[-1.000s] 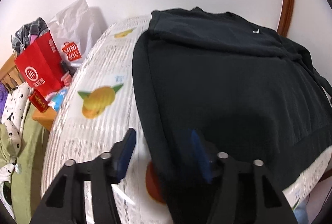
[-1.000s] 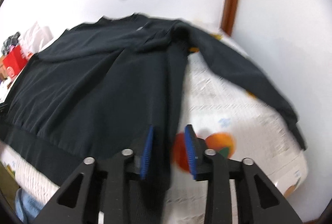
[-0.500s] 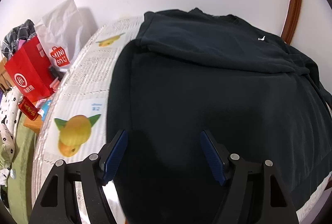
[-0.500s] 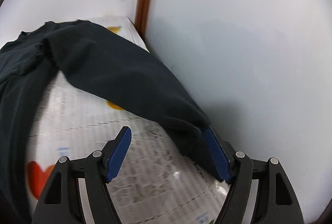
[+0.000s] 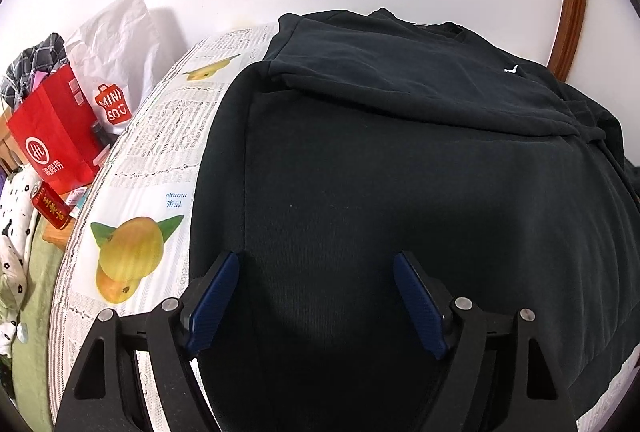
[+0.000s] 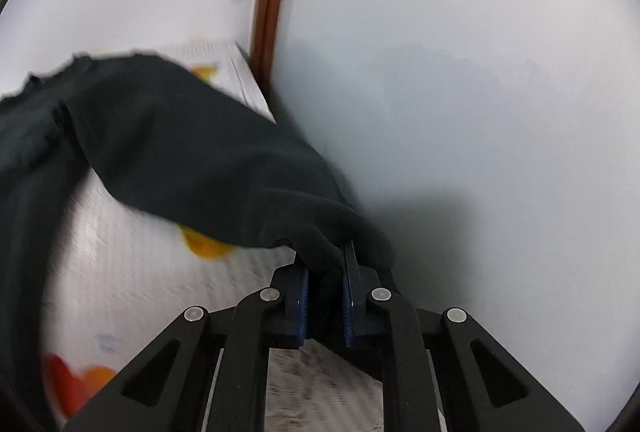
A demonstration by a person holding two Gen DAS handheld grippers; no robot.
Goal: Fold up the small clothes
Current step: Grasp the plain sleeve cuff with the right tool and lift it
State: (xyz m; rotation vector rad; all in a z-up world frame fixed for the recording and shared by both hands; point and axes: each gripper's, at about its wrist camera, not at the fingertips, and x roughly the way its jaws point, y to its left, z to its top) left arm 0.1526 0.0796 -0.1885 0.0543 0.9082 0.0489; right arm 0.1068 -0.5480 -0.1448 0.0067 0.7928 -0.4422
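Sweatshirt [image 5: 400, 191] spread flat on fruit-print worktop [image 5: 160, 135], one sleeve already across chest. Other sleeve [image 6: 192, 155] clamped at cuff in right gripper [image 6: 326, 292]; body folds remaining. Left gripper [image 5: 316, 296] fingers apart above hem. Wall [image 6: 460, 71] close beside cuff, open room inward.

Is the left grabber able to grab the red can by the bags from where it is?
Probably not right away. The left gripper hangs open over the black sweatshirt, and the red can lies far off to its left, beyond the bed edge. Nothing blocks it, though.
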